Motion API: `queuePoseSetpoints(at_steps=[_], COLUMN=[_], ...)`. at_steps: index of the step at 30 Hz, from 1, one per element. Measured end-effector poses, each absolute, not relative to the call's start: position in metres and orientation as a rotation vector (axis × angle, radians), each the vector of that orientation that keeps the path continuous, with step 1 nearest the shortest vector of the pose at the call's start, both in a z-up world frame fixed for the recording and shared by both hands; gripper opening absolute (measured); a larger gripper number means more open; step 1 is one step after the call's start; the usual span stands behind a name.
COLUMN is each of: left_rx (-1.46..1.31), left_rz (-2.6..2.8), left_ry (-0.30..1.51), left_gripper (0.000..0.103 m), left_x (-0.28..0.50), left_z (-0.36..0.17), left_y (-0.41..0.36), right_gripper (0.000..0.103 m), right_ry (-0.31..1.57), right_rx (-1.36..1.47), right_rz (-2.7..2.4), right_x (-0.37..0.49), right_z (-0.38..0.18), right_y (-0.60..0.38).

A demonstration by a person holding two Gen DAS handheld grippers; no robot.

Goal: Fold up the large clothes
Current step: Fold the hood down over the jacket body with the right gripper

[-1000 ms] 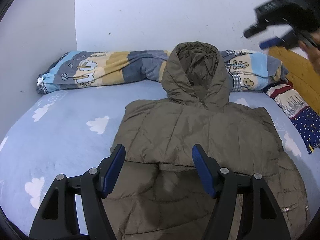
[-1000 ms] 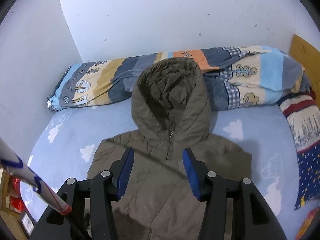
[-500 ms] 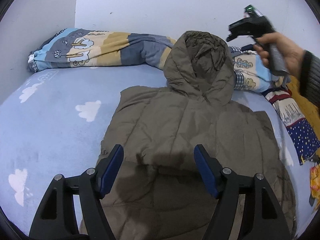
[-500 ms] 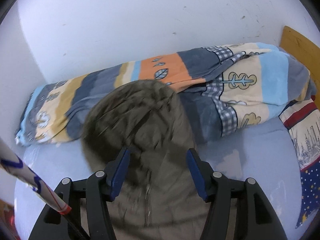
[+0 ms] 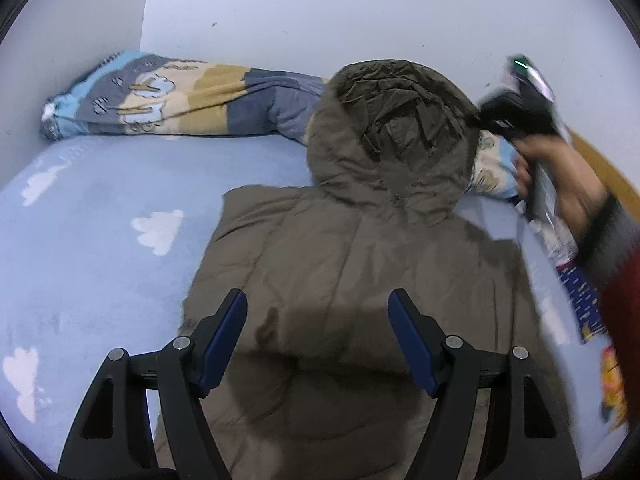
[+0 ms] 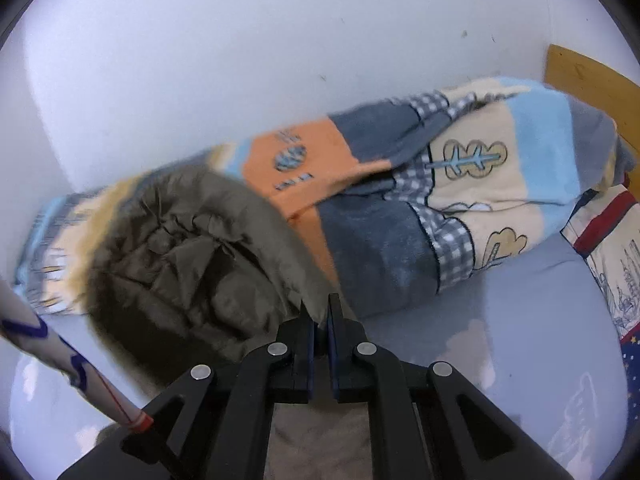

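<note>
An olive-brown hooded puffer jacket (image 5: 352, 272) lies front-up on the blue cloud-print bed sheet (image 5: 100, 220), its sleeves folded in. Its hood (image 5: 392, 128) rests against a rolled blanket. My left gripper (image 5: 320, 320) is open and empty, hovering over the jacket's lower body. My right gripper (image 6: 320, 312) is shut on the right edge of the hood (image 6: 192, 256). In the left wrist view the right gripper (image 5: 486, 116) shows at the hood's right side, held by a hand.
A rolled patchwork blanket (image 6: 460, 208) lies along the white wall behind the hood. A patterned pillow (image 6: 612, 248) and a wooden headboard (image 6: 580, 72) are at the right. A white striped pole (image 6: 60, 360) crosses the lower left of the right wrist view.
My right gripper moved forward and down to the hood and closed on its right edge. My left gripper stayed open and shifted slightly over the jacket body.
</note>
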State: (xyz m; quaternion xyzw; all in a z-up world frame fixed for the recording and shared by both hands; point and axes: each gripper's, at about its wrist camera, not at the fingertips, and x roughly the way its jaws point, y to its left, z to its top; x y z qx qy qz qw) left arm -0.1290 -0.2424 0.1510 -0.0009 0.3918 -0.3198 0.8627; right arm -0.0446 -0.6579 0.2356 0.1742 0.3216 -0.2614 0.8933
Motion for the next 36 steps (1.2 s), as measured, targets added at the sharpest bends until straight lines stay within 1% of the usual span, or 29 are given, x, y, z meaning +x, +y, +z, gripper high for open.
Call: queuePoseSetpoints(at_steps=[3, 5, 7, 9, 12, 16, 20, 24, 27, 31, 33, 34, 36], left_rx=[-0.072, -0.155, -0.273, -0.33, -0.336, -0.253, -0.107, 0.049, 0.053, 0.033, 0.003, -0.009, -0.02], left_rz=[-0.695, -0.702, -0.726, -0.742, -0.765, -0.784, -0.733, -0.648, -0.635, -0.665, -0.675, -0.674, -0.67], left_ry=[0.812, 0.818, 0.846, 0.856, 0.85, 0.875, 0.903, 0.979, 1.008, 0.995, 0.973, 0.959, 0.909], left_gripper=[0.072, 0.074, 0.075, 0.075, 0.075, 0.075, 0.075, 0.075, 0.075, 0.075, 0.075, 0.075, 0.075], left_x=[-0.122, -0.118, -0.114, -0.112, -0.112, -0.118, -0.12, -0.112, -0.112, -0.115, -0.115, -0.115, -0.115], left_z=[0.166, 0.171, 0.17, 0.168, 0.164, 0.145, 0.114, 0.085, 0.076, 0.09, 0.101, 0.107, 0.12], left_y=[-0.235, -0.224, -0.213, -0.21, -0.218, -0.238, -0.259, -0.277, -0.276, -0.27, -0.264, -0.261, -0.255], right_gripper=[0.005, 0.005, 0.005, 0.005, 0.005, 0.005, 0.005, 0.006, 0.006, 0.01, 0.018, 0.02, 0.02], right_ry=[0.653, 0.64, 0.635, 0.632, 0.688, 0.813, 0.854, 0.858, 0.858, 0.828, 0.823, 0.82, 0.811], right_rx=[0.297, 0.252, 0.23, 0.212, 0.188, 0.208, 0.217, 0.228, 0.272, 0.308, 0.316, 0.326, 0.354], right_rz=[-0.461, -0.413, -0.38, -0.354, -0.343, -0.342, -0.371, -0.381, -0.389, -0.374, -0.371, -0.372, -0.36], right_x=[-0.089, -0.128, -0.164, -0.197, -0.237, -0.25, -0.249, -0.247, -0.249, -0.254, -0.26, -0.263, -0.273], right_z=[0.251, 0.258, 0.259, 0.255, 0.222, 0.155, 0.115, 0.109, 0.105, 0.119, 0.126, 0.131, 0.14], right_y=[-0.625, -0.598, -0.576, -0.557, -0.537, -0.531, -0.535, -0.539, -0.544, -0.546, -0.546, -0.546, -0.546])
